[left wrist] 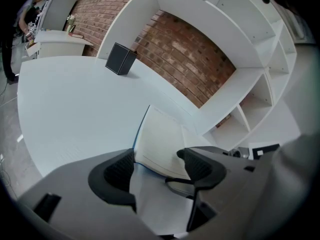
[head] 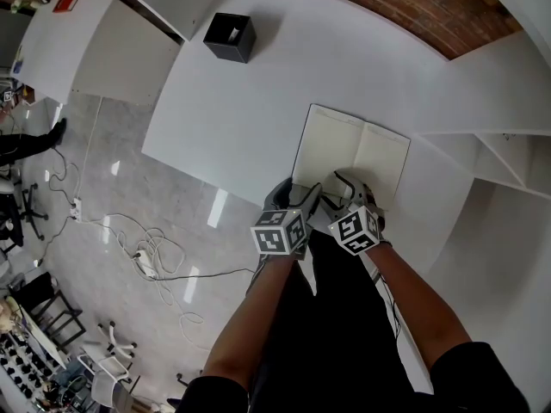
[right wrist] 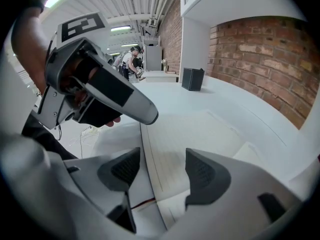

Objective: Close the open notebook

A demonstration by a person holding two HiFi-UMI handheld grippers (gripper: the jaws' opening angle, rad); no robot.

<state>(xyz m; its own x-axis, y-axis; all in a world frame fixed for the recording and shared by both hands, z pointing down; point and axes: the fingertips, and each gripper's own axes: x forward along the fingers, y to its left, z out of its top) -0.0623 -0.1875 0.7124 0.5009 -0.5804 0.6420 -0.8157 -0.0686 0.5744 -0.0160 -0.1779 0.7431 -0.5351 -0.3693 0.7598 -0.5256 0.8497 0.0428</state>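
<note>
The open notebook (head: 353, 151) lies flat on the white table (head: 232, 119), cream pages up. Both grippers sit at its near edge, side by side. My left gripper (head: 297, 195) is at the near left corner. In the left gripper view its jaws (left wrist: 157, 165) stand open, with the blue-edged left page (left wrist: 159, 136) between them and untouched. My right gripper (head: 351, 189) is near the middle of that edge. Its jaws (right wrist: 162, 170) are open over the lined page (right wrist: 190, 136), the pads clear of the paper. A red ribbon (right wrist: 142, 204) shows under the notebook's near edge.
A black box (head: 230, 37) stands far back on the table. White shelving (head: 491, 153) borders the table at the right. The table's left edge drops to a grey floor with cables (head: 146, 252). People stand far off in the room (right wrist: 131, 59).
</note>
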